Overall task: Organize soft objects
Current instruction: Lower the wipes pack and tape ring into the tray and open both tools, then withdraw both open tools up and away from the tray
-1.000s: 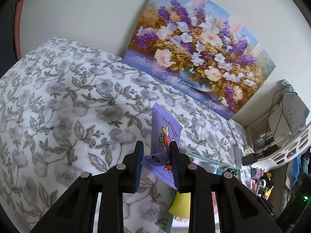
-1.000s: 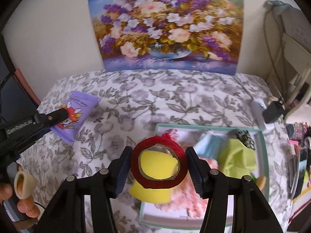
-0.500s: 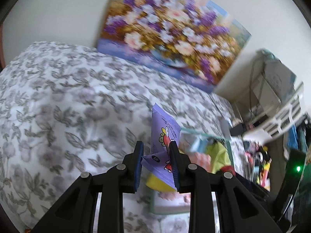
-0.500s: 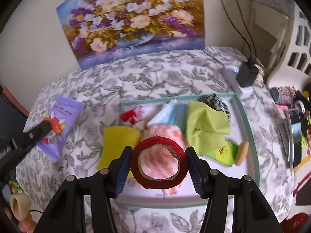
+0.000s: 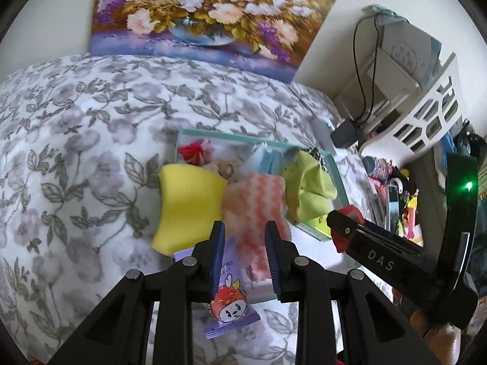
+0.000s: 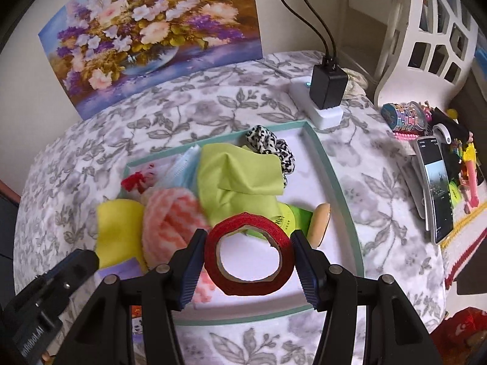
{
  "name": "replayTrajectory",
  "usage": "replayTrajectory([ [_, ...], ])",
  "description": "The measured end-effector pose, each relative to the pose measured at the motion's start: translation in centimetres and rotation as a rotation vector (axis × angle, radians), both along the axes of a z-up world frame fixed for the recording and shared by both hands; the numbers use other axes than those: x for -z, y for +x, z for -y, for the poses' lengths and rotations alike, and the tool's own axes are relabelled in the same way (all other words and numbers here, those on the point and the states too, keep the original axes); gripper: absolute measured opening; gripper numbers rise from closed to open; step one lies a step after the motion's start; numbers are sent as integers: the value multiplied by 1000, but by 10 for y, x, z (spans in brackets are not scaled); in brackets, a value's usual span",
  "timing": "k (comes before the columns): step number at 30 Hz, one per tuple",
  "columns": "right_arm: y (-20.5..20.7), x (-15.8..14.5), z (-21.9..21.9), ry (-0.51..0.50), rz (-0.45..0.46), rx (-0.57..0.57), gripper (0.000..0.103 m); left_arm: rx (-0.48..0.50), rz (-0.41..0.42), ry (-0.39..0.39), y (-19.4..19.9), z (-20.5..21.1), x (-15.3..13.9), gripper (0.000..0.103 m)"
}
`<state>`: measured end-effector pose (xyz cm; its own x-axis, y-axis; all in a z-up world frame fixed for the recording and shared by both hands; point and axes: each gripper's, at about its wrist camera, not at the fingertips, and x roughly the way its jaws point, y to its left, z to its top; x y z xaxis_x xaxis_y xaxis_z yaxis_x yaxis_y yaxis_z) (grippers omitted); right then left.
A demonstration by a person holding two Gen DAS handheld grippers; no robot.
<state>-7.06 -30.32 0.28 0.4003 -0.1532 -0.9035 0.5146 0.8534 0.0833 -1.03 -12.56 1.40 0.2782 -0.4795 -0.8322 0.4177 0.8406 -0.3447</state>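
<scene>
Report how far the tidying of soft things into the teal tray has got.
Done: the green cloth, orange striped cloth, leopard scrunchie and blue mask lie in the tray; the yellow sponge overhangs its left edge. In hand: the right gripper holds the red tape roll above the tray. The left gripper is open, and the purple packet is still outside the tray.
</scene>
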Motion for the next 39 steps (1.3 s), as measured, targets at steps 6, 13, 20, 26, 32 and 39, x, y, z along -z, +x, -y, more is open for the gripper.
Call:
replayTrajectory([
  [6, 5, 14, 0, 20, -32, -12, 59, -1, -4, 48, 2, 3, 8, 28],
  [13, 12, 35, -4, 40, -101, -43, 59, -42, 31, 99, 9, -3, 7, 28],
  [20, 15, 49, -8, 39, -159, -62, 59, -72, 28, 144, 14, -8, 10, 32],
  [26, 17, 54, -11, 39, -186, -81, 71, -83, 31, 166, 16, -10, 12, 50],
  [32, 18, 50, -12, 18, -179, -90, 85, -102, 50, 221, 18, -10, 13, 65],
  [39, 19, 45, -15, -21, -162, -112, 103, -160, 71, 294, 23, -19, 15, 89],
])
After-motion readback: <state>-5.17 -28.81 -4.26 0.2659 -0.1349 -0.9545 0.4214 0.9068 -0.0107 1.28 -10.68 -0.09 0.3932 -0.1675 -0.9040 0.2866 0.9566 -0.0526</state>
